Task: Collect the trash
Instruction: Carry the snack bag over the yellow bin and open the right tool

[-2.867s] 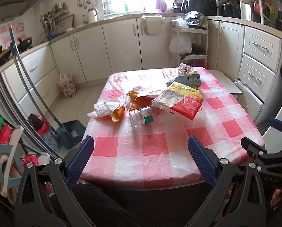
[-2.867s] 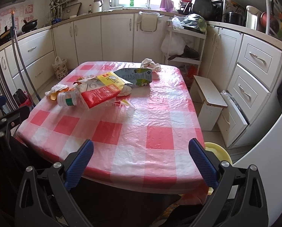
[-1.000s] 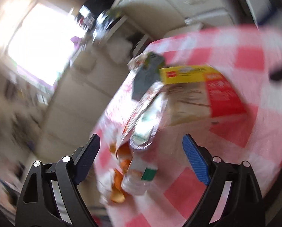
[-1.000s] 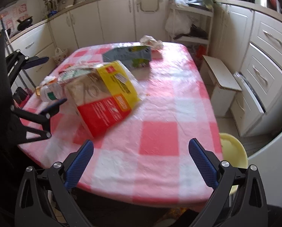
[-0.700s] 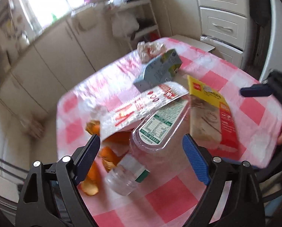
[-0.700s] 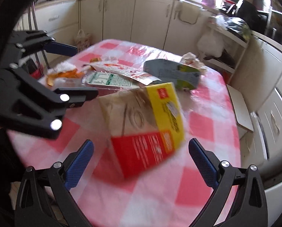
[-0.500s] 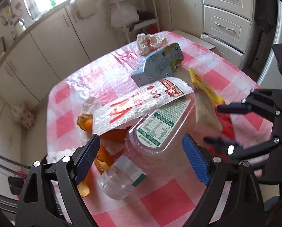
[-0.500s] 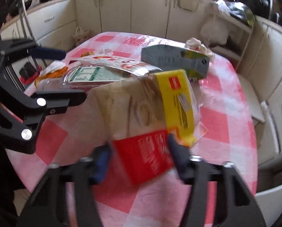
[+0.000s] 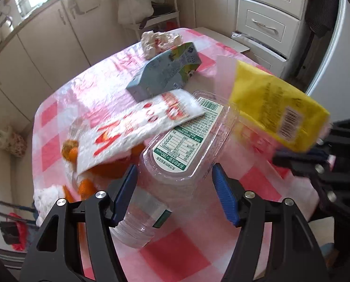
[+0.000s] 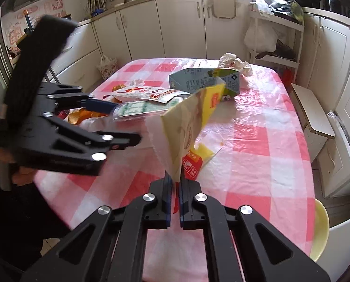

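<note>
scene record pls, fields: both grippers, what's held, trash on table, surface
right gripper: shut on yellow-and-red bag, lifted off the table
left gripper: jaws closing around clear plastic clamshell container, pads not seen pressing on it
also on table: clear plastic bottle, white-and-red wrapper, orange peels, blue-green carton, crumpled paper
surface: pink-and-white checked tablecloth
</note>
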